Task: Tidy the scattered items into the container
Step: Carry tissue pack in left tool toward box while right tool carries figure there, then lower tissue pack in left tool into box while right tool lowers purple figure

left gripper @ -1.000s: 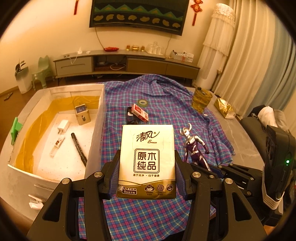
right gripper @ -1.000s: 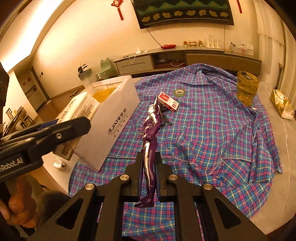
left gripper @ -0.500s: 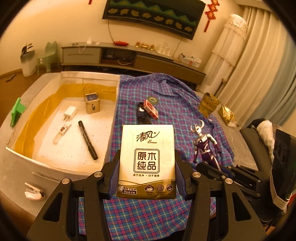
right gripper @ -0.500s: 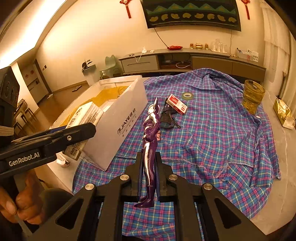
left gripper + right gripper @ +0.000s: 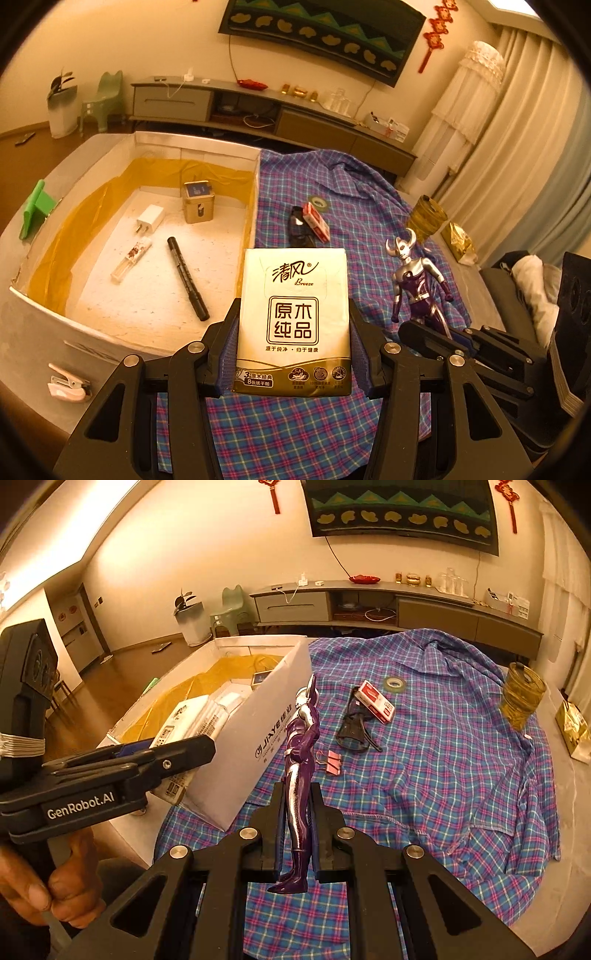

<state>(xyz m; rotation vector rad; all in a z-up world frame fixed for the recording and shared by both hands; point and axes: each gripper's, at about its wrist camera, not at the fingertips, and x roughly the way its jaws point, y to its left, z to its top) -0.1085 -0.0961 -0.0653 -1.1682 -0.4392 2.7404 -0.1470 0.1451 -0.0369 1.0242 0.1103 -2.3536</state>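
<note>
Left gripper (image 5: 291,354): my fingers are clamped on both edges of a tissue pack (image 5: 293,321), held upright.
Right gripper (image 5: 297,834): my fingers are closed on the legs of a purple toy figure (image 5: 301,760); its head stands tall above them.
Box (image 5: 251,192): ahead and left of my left fingers; its near wall sits just beyond the pack. A marker (image 5: 186,282), charger (image 5: 149,218) and small tin (image 5: 198,201) lie inside.
Still out: card box (image 5: 376,701), tape roll (image 5: 394,684), pink clip (image 5: 330,762), sunglasses (image 5: 354,727), on the checked cloth (image 5: 443,757) ahead of my right fingers.
Risk, pack: soft sides may buckle and slide out, I judge.
Risk, figure: gripped low, it could pivot or clip the box wall.
Risk, crowding: my two grippers are close and may collide over the box.
</note>
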